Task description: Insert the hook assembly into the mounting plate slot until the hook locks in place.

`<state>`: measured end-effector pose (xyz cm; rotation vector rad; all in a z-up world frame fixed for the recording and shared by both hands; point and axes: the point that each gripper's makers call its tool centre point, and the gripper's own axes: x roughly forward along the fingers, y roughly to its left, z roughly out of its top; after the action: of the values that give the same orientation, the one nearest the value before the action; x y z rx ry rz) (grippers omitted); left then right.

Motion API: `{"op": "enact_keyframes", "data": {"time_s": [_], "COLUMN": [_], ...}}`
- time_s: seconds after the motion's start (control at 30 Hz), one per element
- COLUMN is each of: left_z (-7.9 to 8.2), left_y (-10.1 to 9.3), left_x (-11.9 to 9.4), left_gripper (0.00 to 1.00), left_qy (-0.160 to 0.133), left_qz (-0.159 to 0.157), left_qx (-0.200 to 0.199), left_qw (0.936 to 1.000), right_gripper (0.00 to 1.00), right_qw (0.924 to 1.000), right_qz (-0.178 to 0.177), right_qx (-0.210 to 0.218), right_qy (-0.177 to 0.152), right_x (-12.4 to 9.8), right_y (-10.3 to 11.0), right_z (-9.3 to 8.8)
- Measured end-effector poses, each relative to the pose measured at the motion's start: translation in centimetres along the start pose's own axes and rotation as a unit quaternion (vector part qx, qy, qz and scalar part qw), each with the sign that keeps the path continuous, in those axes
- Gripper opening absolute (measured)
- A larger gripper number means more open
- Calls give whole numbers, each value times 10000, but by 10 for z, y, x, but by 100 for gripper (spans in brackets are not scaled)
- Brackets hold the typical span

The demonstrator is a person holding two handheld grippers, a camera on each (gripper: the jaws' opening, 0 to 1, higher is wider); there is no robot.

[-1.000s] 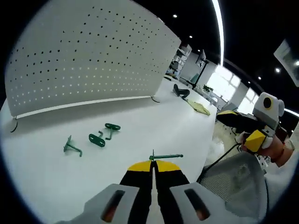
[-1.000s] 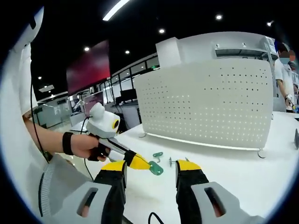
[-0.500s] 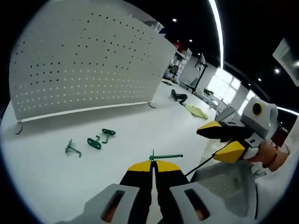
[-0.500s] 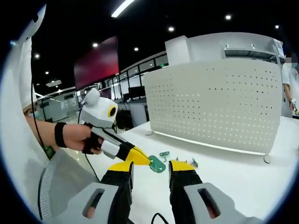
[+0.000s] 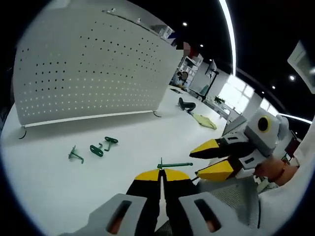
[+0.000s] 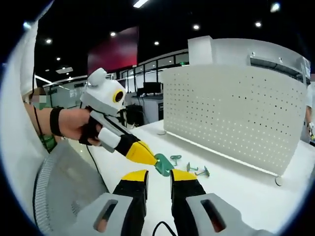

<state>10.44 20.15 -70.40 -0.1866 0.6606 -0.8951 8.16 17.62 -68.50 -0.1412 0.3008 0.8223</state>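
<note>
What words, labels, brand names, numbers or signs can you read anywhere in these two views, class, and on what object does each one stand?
None can be read.
The white perforated panel bears holes, no print.
The green hook parts on the white table carry no visible marking.
The left gripper, shut on a green hook piece, and the right gripper show no lettering.
The dark red wall panel looks blank.
</note>
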Motion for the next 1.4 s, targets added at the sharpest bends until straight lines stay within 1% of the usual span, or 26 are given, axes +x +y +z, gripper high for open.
{"op": "enact_keyframes", "data": {"time_s": [0.17,0.33,0.47,0.57,0.67,0.83,0.93,1.0,1.03,1.1,1.17,1.23,1.33,1.4], "left_z": [1,0,-1,-3,-4,-5,-8,-9,-10,-13,-15,-16,-18,-18], "left_y": [-4,-7,-9,-10,-11,-15,-15,-14,-13,-11,-10,-9,-9,-8], "left_x": [-5,-8,-10,-12,-12,-14,-15,-17,-18,-19,-21,-23,-24,-25], "left_gripper": [1,1,1,1,1,1,1,1,1,1,1,1,1,1], "left_qy": [-27,31,45,87,114,140,180,198,209,253,278,322,375,405], "left_qz": [12,77,110,183,203,199,237,270,291,308,315,349,380,394], "left_qx": [-53,33,17,52,38,-51,-96,-159,-242,-412,-497,-617,-610,-604], "left_qw": [10000,10000,9999,9998,9997,9997,9995,9993,9991,9984,9979,9970,9967,9966], "right_gripper": [14,11,7,6,5,4,4,4,4,4,3,3,2,2], "right_qw": [9999,9996,9986,9968,9948,9926,9906,9870,9847,9834,9821,9787,9766,9730], "right_qz": [70,98,157,211,196,159,138,105,59,83,97,97,101,80], "right_qx": [-54,-210,-439,-660,-852,-1025,-1151,-1386,-1524,-1593,-1660,-1818,-1889,-2035], "right_qy": [65,144,265,402,525,636,728,807,840,870,885,949,1026,1085], "right_x": [3,6,8,10,11,13,14,15,15,17,19,20,23,23], "right_y": [2,4,7,10,11,14,15,16,16,20,22,24,27,28], "right_z": [-1,-1,-3,-5,-8,-10,-11,-11,-11,-11,-11,-11,-13,-14]}}
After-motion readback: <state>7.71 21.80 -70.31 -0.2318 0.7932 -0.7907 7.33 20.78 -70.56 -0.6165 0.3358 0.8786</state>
